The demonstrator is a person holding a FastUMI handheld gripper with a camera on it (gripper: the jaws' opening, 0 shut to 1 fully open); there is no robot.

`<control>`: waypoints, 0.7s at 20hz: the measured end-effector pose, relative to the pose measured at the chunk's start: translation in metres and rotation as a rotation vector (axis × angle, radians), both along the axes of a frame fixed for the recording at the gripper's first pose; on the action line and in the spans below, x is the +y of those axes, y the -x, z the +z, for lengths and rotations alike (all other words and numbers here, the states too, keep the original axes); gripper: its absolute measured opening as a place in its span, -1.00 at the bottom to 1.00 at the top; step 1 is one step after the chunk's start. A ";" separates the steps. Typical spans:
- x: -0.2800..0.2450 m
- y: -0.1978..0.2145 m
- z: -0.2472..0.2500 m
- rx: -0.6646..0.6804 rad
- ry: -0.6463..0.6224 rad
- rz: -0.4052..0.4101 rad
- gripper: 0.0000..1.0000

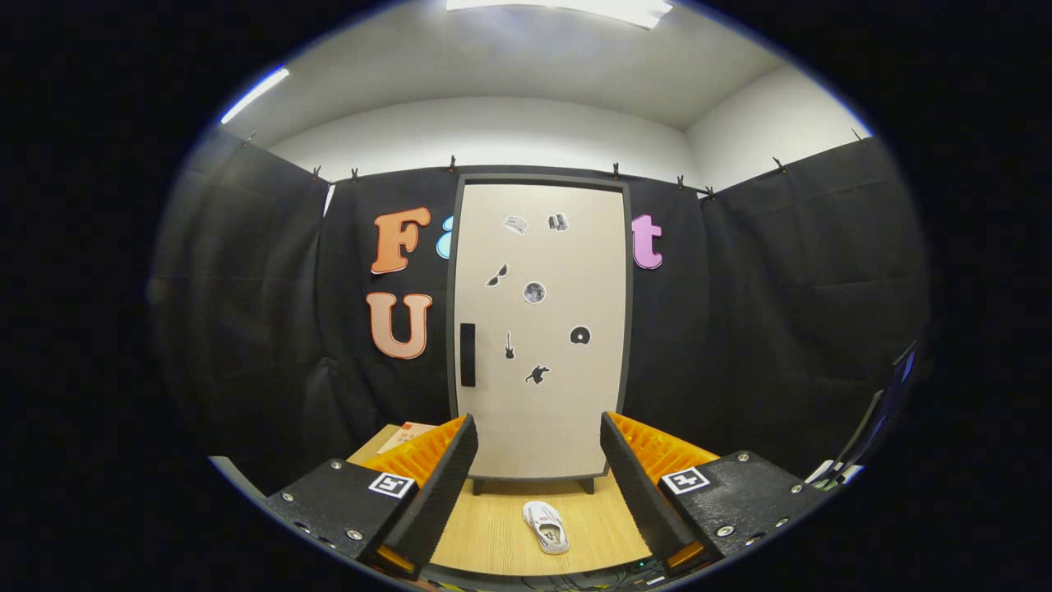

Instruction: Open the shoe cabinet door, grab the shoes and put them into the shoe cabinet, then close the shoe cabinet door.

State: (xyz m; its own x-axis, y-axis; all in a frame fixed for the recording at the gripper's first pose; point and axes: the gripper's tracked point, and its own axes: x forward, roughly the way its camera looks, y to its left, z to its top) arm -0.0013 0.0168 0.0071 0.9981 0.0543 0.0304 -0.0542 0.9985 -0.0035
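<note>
In the gripper view, we hold the claw (pixel 538 485) released, its two fingers spread wide and grasping nothing, raised above the pale wooden table (pixel 493 534). Beyond the fingers stands the tall beige shoe cabinet with a dark frame (pixel 538 329), upright against the booth's black cloth wall. Its door is shut, dotted with small dark stickers, and a slim black vertical handle (pixel 468 354) sits near the door's left edge at about mid-height. Between the fingers, on the table just in front of the cabinet's feet, lies the single small white shoe (pixel 546 526), apart from both fingers and from the cabinet. A reddish paper (pixel 404 436) lies on the table behind the left finger.

We judge the step in hand to be opening the door, with nothing of the task done yet. To do it well, we should lift the claw toward the handle, bring the fingers to either side of it, clench firmly and swing the door along its arc rather than pulling straight back. The shoe lies close to the door's sweep, so we should open slowly and watch it.
</note>
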 end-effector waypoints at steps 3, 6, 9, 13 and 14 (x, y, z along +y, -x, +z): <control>0.010 -0.005 -0.006 0.015 0.010 0.018 0.87; 0.025 -0.010 -0.004 0.005 0.014 0.041 0.88; 0.043 -0.020 -0.005 0.002 0.004 0.054 0.87; 0.064 -0.039 -0.011 0.013 0.021 0.045 0.87; 0.069 -0.043 -0.010 0.013 0.024 0.045 0.88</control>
